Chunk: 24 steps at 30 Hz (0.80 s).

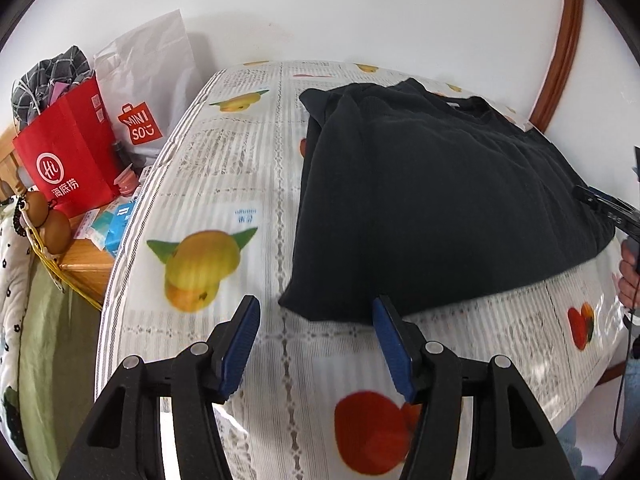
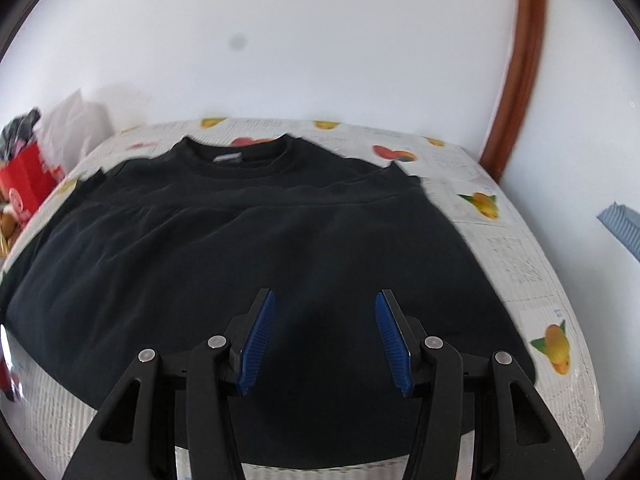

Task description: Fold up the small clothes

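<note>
Item: one black crew-neck cotton shirt (image 2: 260, 248), lying flat on a table covered with a white plastic cloth printed with fruit and newsprint-style text (image 1: 224, 168); collar toward the far wall, hem toward the near edge, both sleeves turned in over the body so the sides run roughly straight. Position: centre to right of the table in the left wrist view, filling most of the tabletop in the right wrist view. Left gripper (image 1: 316, 312): black frame, blue ribbed pads, jaws standing apart with nothing between them, over the near edge of the cloth beside the shirt's near left corner; the right pad overlaps the hem in the picture, contact cannot be told. Right gripper (image 2: 325, 304): same make, jaws apart and empty, above the lower middle of the shirt, not clamped on the fabric. Surroundings: a red paper shopping bag with a white round logo (image 1: 68, 168) and a white plastic bag with a red logo (image 1: 148, 80) on a low wooden cabinet (image 1: 86, 264) left of the table; plain white wall (image 2: 320, 40) behind; a brown wooden door frame (image 2: 516, 80) at far right.
</note>
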Each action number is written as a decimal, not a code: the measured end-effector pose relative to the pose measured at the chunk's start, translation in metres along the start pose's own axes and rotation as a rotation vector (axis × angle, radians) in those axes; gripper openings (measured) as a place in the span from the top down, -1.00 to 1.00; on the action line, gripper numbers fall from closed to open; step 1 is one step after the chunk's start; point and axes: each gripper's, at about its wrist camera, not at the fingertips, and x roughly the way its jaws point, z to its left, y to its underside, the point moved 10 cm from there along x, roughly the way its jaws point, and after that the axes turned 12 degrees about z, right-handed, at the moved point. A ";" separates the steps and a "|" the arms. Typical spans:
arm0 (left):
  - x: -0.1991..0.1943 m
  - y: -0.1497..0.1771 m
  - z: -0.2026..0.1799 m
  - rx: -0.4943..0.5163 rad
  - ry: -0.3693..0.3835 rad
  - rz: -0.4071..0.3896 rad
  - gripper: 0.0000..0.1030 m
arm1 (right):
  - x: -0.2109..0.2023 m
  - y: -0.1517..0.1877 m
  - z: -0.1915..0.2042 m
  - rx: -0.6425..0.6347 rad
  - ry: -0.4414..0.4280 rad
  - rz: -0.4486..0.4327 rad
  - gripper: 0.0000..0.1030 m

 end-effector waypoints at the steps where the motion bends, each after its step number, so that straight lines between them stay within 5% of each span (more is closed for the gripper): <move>1: 0.001 0.002 -0.001 0.006 0.004 0.002 -0.09 | 0.006 0.003 0.006 -0.014 0.005 0.013 0.00; 10: 0.024 -0.017 -0.013 0.056 -0.041 -0.001 -0.15 | 0.039 0.009 0.015 0.026 -0.029 0.059 -0.04; 24: 0.058 -0.080 0.014 -0.022 -0.047 0.030 -0.24 | 0.076 -0.044 0.017 0.024 -0.037 0.056 -0.15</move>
